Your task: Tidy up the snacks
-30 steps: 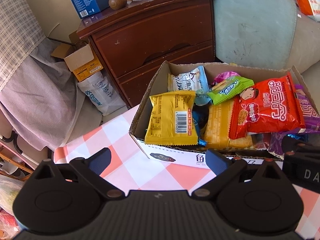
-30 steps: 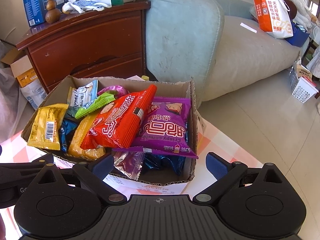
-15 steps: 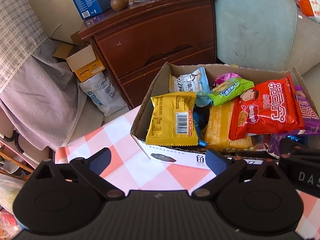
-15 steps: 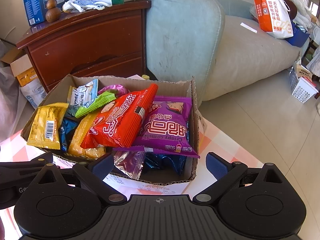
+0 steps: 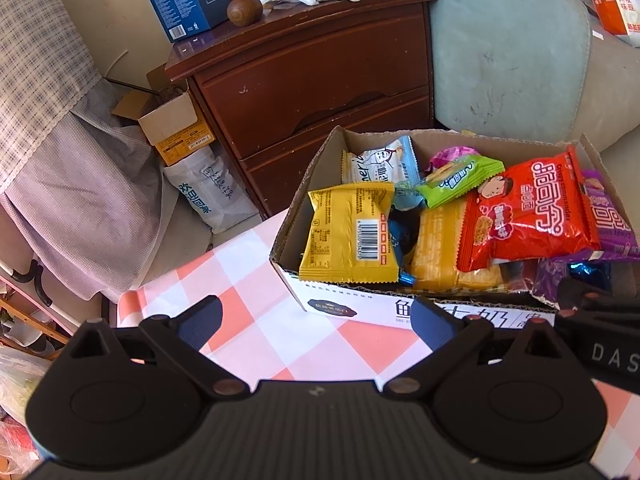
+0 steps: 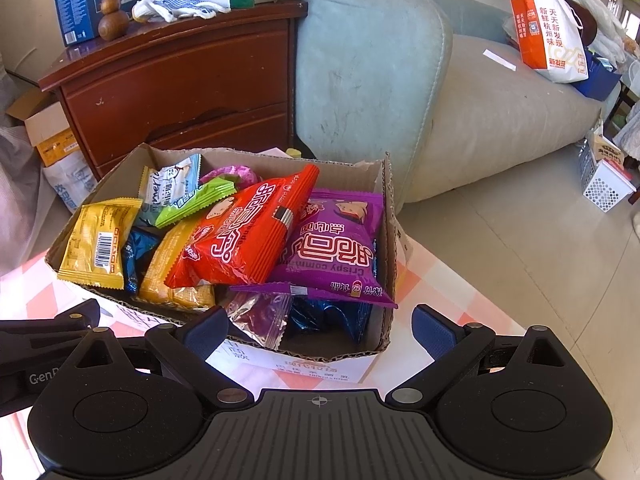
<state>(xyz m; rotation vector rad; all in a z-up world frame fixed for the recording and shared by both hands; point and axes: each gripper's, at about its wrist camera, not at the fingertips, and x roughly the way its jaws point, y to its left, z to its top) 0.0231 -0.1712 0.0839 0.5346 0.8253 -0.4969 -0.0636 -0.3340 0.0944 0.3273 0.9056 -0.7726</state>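
On the checkered bench [image 5: 256, 320]: one cardboard box [image 6: 372, 356], open-topped, holding the snacks. Contents: yellow packet [image 5: 350, 232] at the left end; green packet [image 5: 460, 182]; red bag [image 6: 248, 236] overlapping purple bag [image 6: 336, 248]; foil wrappers beneath. Left gripper [image 5: 316, 324]: jaws apart, empty, short of the box. Right gripper [image 6: 320, 326]: jaws apart, empty, at the near wall. Risk: bags lie stacked and slippery, so lifting a lower one may spill those above over the rim.

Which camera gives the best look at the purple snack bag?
The right wrist view: the purple snack bag lies whole there, beside the red snack bag. The left wrist view catches only its edge at the frame's right.
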